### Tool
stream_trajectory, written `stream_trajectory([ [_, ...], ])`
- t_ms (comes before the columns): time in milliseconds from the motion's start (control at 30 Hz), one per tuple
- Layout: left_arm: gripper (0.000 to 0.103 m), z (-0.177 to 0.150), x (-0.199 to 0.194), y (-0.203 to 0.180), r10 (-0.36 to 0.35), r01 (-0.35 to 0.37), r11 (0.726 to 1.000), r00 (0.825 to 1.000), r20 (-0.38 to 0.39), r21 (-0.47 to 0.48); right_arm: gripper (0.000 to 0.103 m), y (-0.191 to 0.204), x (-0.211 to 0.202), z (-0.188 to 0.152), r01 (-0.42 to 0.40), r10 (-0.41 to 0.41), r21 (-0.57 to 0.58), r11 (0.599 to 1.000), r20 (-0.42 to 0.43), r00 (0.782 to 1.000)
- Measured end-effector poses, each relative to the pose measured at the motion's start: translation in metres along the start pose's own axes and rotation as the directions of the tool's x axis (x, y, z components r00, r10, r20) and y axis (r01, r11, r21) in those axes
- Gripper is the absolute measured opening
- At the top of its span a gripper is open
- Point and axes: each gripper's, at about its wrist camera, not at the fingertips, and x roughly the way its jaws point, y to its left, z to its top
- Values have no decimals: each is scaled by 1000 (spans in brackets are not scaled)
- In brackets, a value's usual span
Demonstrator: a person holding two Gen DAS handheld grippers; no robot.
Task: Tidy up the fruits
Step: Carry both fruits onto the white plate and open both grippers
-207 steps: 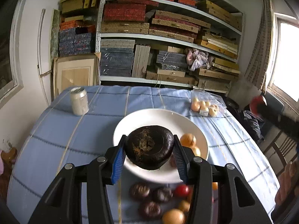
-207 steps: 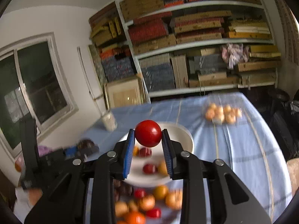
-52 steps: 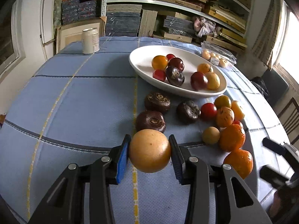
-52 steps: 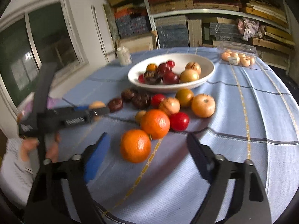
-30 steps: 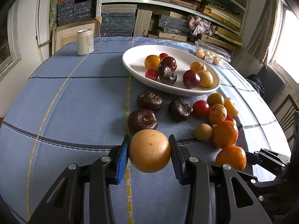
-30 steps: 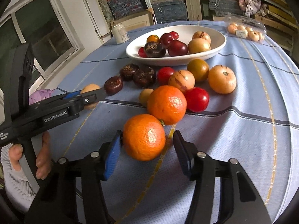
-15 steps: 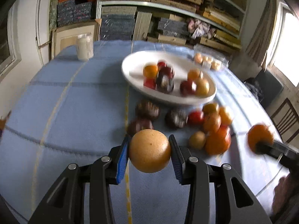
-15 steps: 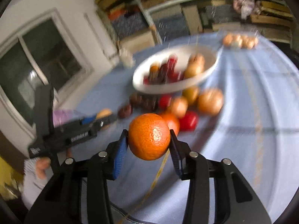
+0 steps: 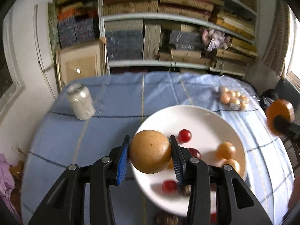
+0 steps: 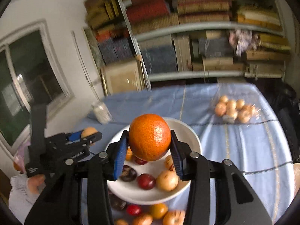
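My left gripper (image 9: 150,154) is shut on a tan round fruit (image 9: 150,151) and holds it in the air over the near left part of the white plate (image 9: 196,120). My right gripper (image 10: 149,143) is shut on an orange (image 10: 149,136) and holds it above the same plate (image 10: 193,136). The plate holds several red, dark and yellow fruits (image 10: 146,181). The right gripper with its orange (image 9: 279,115) shows at the right edge of the left wrist view. The left gripper with its fruit (image 10: 88,132) shows at the left of the right wrist view.
A white can (image 9: 81,102) stands on the blue tablecloth at the back left. A clear bag of small pale fruits (image 9: 232,98) lies at the back right. More loose fruits (image 10: 157,211) lie in front of the plate. Shelves of boxes fill the back wall.
Both grippers have risen and moved forward with their fruits, from over the near table to above the plate. The loose fruits have dropped to the bottom edge of view.
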Motion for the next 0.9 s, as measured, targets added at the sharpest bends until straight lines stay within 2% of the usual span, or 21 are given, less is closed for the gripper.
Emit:
stream_trajectory([
  [100, 42, 5, 33, 2, -8, 7, 1000, 999, -47, -14, 42, -11, 59, 2, 35, -35, 1, 999, -112, 993],
  [200, 41, 7, 60, 3, -16, 14, 1000, 996, -86, -15, 42, -19, 97, -1, 53, -53, -4, 999, -198, 979],
  [367, 42, 7, 78, 6, -12, 10, 1000, 994, -107, -19, 43, -30, 128, -9, 52, -51, -5, 999, -290, 956],
  [433, 44, 6, 80, 6, 7, -9, 1000, 994, -105, -14, 44, -31, 131, -12, 66, -62, 3, 998, -293, 954],
  [533, 59, 6, 70, 8, 9, -12, 1000, 995, -95, -25, 44, -32, 107, -4, 45, -30, 64, 997, -221, 975],
  [633, 61, 10, 40, 15, 13, -14, 999, 999, -50, -38, 44, -28, 54, 15, 8, -1, 85, 996, -85, 996],
  [667, 62, 11, 26, 19, 9, -11, 999, 999, -35, -53, 48, -25, 37, 19, 5, -1, 77, 997, -46, 999],
  [700, 63, 11, 7, 24, 2, -3, 997, 1000, -12, -75, 57, -19, 11, 23, 2, -3, 61, 998, 15, 1000],
  [767, 76, 7, -25, 30, -6, 9, 995, 999, 33, -103, 71, -11, -35, 20, -7, 1, 46, 999, 119, 993],
  [800, 79, 3, -43, 32, -6, 13, 993, 998, 61, -114, 78, -7, -65, 14, -15, 7, 40, 999, 184, 983],
  [867, 87, -13, -74, 35, 3, 10, 993, 995, 104, -121, 84, -2, -108, -6, -34, 25, 31, 999, 268, 963],
  [900, 88, -19, -85, 36, 8, 7, 992, 993, 118, -123, 89, -1, -124, -18, -45, 34, 32, 998, 301, 953],
])
